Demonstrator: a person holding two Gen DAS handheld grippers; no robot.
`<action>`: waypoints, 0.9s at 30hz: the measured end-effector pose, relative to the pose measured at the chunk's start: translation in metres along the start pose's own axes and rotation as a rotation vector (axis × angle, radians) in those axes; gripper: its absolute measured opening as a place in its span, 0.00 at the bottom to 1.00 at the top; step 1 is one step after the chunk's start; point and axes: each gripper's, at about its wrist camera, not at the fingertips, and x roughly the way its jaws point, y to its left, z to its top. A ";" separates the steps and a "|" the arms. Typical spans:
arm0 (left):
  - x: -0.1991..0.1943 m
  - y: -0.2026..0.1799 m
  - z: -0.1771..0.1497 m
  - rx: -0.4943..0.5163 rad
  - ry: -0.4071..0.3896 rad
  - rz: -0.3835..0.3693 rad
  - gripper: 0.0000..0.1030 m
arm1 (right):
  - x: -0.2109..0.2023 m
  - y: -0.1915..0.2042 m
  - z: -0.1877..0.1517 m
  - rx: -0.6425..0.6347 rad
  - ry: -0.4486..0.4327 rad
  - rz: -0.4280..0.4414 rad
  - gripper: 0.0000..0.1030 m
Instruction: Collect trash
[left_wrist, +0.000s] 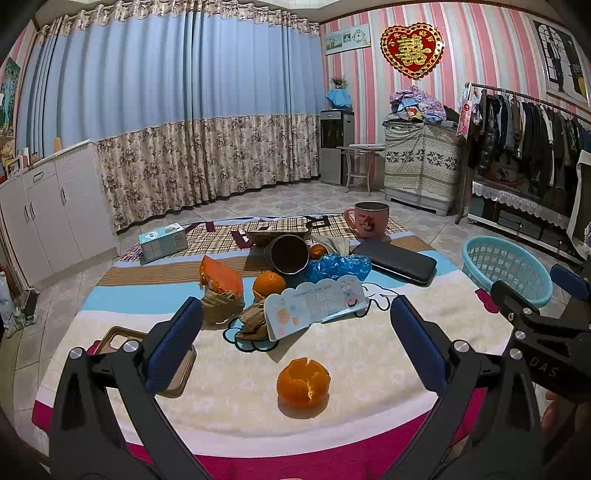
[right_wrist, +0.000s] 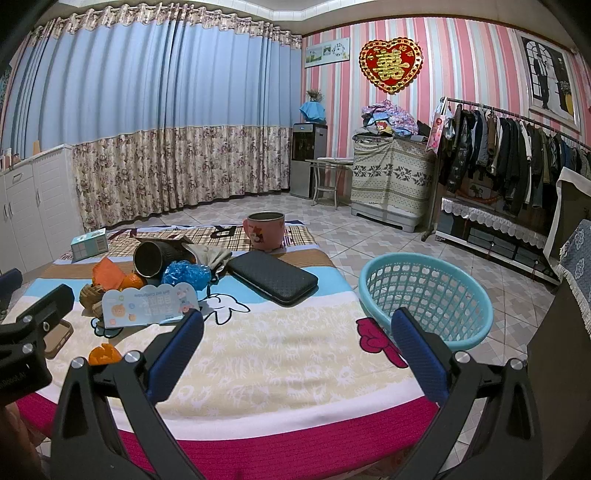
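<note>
An orange peel (left_wrist: 303, 383) lies on the blanket-covered table near the front edge; it also shows in the right wrist view (right_wrist: 105, 353). Behind it lie a light blue wipes packet (left_wrist: 314, 306), brown crumpled paper (left_wrist: 221, 304), an orange wrapper (left_wrist: 221, 275) and a blue plastic bag (left_wrist: 338, 267). My left gripper (left_wrist: 293, 328) is open and empty, hovering just above and in front of the peel. My right gripper (right_wrist: 295, 334) is open and empty over the table's right front part, next to a turquoise basket (right_wrist: 428, 295).
A tipped dark cup (left_wrist: 290, 254), whole oranges (left_wrist: 269, 283), a black case (left_wrist: 397, 260), a pink mug (left_wrist: 367, 219), a tissue box (left_wrist: 162, 242) and a phone case (left_wrist: 122, 338) lie on the table. The basket stands off the table's right edge.
</note>
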 end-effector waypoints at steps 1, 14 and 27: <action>0.000 0.000 0.000 0.000 -0.001 0.000 0.95 | 0.000 0.000 0.000 0.000 0.000 0.000 0.96; 0.000 0.000 0.000 0.000 -0.001 0.000 0.95 | 0.000 0.002 0.000 -0.001 -0.002 -0.001 0.96; 0.000 0.000 0.000 0.000 -0.001 0.000 0.95 | 0.000 0.003 0.000 -0.001 -0.001 -0.001 0.96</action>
